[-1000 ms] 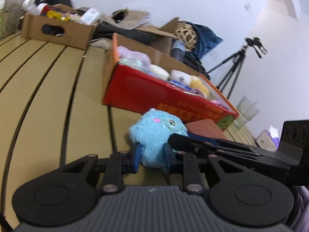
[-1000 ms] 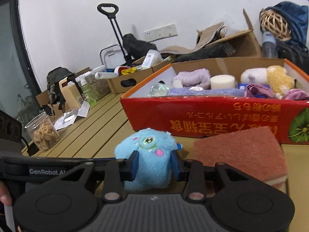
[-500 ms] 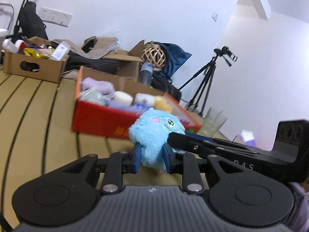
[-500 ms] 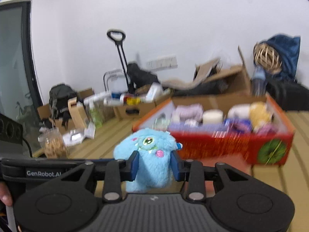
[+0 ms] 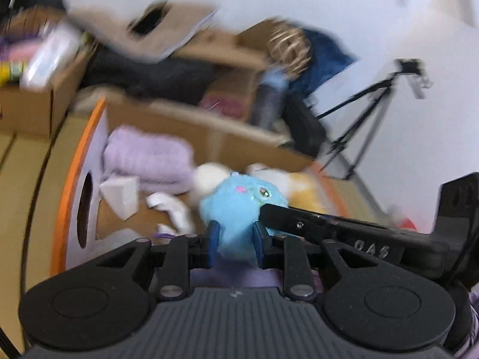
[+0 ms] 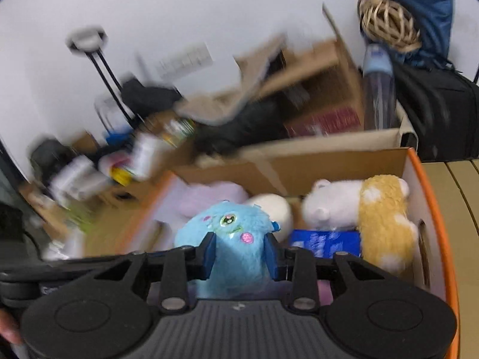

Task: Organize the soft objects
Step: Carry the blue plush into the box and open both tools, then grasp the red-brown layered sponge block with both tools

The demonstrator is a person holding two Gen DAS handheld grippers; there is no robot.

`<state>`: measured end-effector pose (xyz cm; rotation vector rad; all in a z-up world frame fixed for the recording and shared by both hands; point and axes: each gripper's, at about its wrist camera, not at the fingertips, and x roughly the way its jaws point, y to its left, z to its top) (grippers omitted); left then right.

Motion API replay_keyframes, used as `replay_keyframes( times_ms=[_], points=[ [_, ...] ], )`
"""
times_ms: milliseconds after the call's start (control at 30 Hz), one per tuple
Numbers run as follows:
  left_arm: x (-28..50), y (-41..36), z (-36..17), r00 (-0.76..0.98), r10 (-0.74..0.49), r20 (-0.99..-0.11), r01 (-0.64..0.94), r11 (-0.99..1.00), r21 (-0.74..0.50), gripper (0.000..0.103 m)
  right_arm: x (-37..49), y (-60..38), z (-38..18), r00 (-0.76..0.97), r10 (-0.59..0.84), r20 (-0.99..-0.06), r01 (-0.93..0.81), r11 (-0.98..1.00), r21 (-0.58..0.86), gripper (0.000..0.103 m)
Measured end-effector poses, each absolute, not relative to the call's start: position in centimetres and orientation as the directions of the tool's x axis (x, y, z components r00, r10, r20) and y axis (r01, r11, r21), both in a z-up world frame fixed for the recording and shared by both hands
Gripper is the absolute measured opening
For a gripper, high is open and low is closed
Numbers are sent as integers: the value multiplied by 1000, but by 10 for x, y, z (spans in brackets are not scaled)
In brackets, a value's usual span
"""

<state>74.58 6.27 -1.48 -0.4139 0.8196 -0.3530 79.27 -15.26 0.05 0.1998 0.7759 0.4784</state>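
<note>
Both grippers are shut on the same blue plush monster (image 5: pixel 239 206), which also shows in the right wrist view (image 6: pixel 236 239). My left gripper (image 5: pixel 235 239) and my right gripper (image 6: pixel 241 254) hold it in the air above the open orange-rimmed cardboard box (image 6: pixel 431 209), also in the left wrist view (image 5: pixel 71 179). Inside the box lie a lilac towel (image 5: pixel 146 161), a white and yellow plush (image 6: pixel 368 209), a white round object (image 6: pixel 275 209) and a blue packet (image 6: pixel 326 242).
A second cardboard box (image 5: pixel 27 101) with bottles stands to the left on the slatted wooden table (image 6: pixel 458 185). Behind are open cartons, a dark bag (image 6: pixel 440 119), a wicker ball (image 6: pixel 386 21) and a tripod (image 5: pixel 371 110). Both views are motion-blurred.
Both grippers have lifted the blue plush off the table and carried it forward over the box; the box interior now lies below the plush.
</note>
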Motion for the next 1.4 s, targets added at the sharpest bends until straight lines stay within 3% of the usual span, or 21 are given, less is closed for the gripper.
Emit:
replay_keyframes(
  times_ms=[100,267,433,500,700,1000,1133,1300,1400],
  points=[
    [756,65,-31,626,-424,-655,130,884,-448,18,808,-128,-27,588,427,-687,-379,896,233,33],
    [752,75,-33,627,-470,-621,182,864,-470,22,812,-132,-37,493,498,-713,-418,855,308,37],
    [739,71,-21,634,-452,-628,184,876,-445,32,800,-126,-28,498,475,-726,-427,862,272,44],
    [723,78,-2,664,-445,-601,191,878,-439,38,784,-131,-14,549,463,-696,-430,870,240,47],
    [660,94,68,741,-410,-533,220,897,-384,41,721,-157,64,663,452,-597,-433,882,187,50],
    [505,90,145,868,-339,-364,272,936,-223,68,571,-201,153,807,447,-386,-434,892,125,57],
    [418,88,137,939,-233,-253,216,972,-93,79,488,-216,149,847,428,-315,-439,898,38,66],
    [321,78,108,963,-209,-172,205,978,-40,89,383,-225,115,892,396,-220,-416,908,-51,80],
    [272,79,94,982,-128,-136,125,992,-34,95,323,-228,89,931,327,-163,-344,935,-85,85]
  ],
)
